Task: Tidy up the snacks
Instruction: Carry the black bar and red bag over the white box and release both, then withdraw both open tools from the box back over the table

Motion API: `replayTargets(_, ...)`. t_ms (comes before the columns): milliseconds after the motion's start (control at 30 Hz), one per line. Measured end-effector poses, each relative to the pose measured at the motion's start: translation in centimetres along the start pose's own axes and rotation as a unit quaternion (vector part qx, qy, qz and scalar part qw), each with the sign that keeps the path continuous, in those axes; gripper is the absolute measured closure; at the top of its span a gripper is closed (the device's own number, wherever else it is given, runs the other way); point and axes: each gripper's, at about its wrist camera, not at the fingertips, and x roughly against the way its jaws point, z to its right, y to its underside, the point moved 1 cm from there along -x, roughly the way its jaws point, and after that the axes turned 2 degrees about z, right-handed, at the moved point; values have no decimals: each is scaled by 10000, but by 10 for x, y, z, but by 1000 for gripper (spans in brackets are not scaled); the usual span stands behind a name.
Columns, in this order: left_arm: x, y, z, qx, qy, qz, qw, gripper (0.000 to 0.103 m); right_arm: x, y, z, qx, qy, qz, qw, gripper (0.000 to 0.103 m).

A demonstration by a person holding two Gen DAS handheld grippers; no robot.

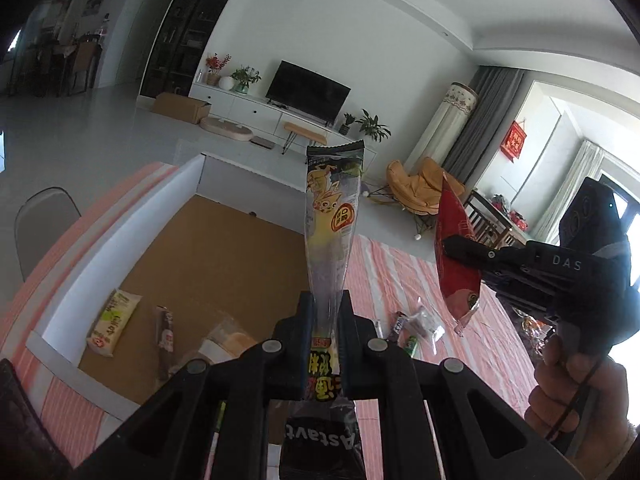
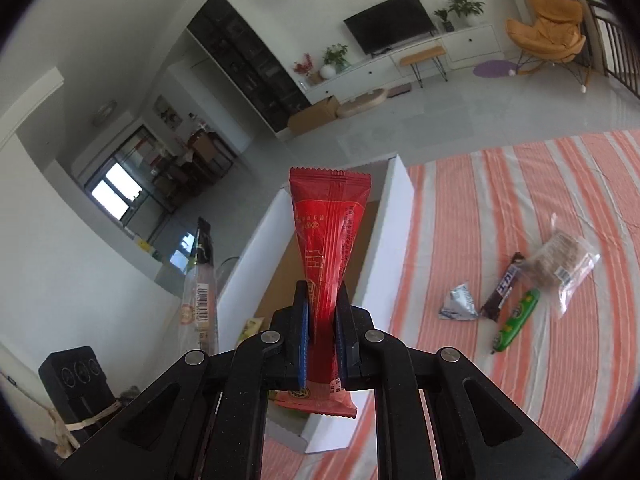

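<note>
My left gripper [image 1: 325,312] is shut on a black-and-yellow snack packet [image 1: 333,208] and holds it upright above the near edge of the open white box [image 1: 120,236]. My right gripper [image 2: 322,312] is shut on a red snack packet [image 2: 329,224] and holds it above the box's [image 2: 388,248] near right wall. In the left wrist view the right gripper [image 1: 460,248] and its red packet [image 1: 456,264] hang to the right, over the striped cloth. The box holds a pale green-printed packet [image 1: 114,322], a brown bar [image 1: 165,336] and a clear wrapped pastry [image 1: 228,340].
On the pink-striped tablecloth [image 2: 520,200] right of the box lie a silver triangular packet [image 2: 459,302], a dark chocolate bar [image 2: 502,286], a green sausage-shaped snack [image 2: 518,318] and a clear bag of biscuits [image 2: 564,270]. A grey chair [image 1: 44,216] stands at the table's left.
</note>
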Motion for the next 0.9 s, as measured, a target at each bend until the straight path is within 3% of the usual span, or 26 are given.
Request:
replayTargets(67, -17, -7, -24, -178, -605, -83, 9980, 90, -31, 2, -26, 46, -249, -95, 9996, 90)
replayTargets(100, -26, -8, -35, -271, -1010, -140, 9944, 85, -45, 6, -34, -44, -428, -177, 9989, 83)
replayTargets(133, -34, -6, -44, -346, -1374, -195, 9897, 81, -59, 9, -37, -173, -599, -319, 9975, 67)
replayTargets(200, -43, 5, -59, -366, -1798, -392, 9822, 44, -75, 18, -31, -460, -716, -414, 9955, 38)
replayTargets(233, -44, 13, -60, -307, -1866, -441, 9810, 35, -75, 23, -24, -517, -707, -367, 9955, 39)
replayTargets(267, -43, 23, -57, -271, -1817, -370, 9823, 24, -72, 29, -13, -481, -636, -325, 9963, 39)
replayTargets(300, -40, 32, -49, -286, -1729, -285, 9841, 20, -67, 34, -2, -361, -431, -280, 9980, 39)
replayTargets(400, -35, 62, -3, -513, -1248, -321, 9903, 19, -37, 57, 51, 310, 734, 10, 9968, 38)
replayTargets(533, -32, 103, 80, -984, -159, -491, 9938, 11, 8, 103, 144, 1031, 2620, -12, 9596, 34)
replayTargets(633, -39, 132, 144, -1259, 672, -922, 9855, 5, 44, 133, 217, 708, 3624, -242, 9290, 34)
replayTargets(700, -60, 159, 177, -1364, 1025, -1449, 9746, 5, 67, 147, 250, 364, 3944, -222, 9179, 34)
replayTargets(767, -87, 190, 202, -1527, 1098, -1881, 9640, 5, 85, 156, 268, 131, 4084, -148, 9126, 34)
replayTargets(900, -128, 236, 222, -1952, 531, -2310, 9517, 6, 89, 162, 277, -17, 4043, -129, 9145, 34)
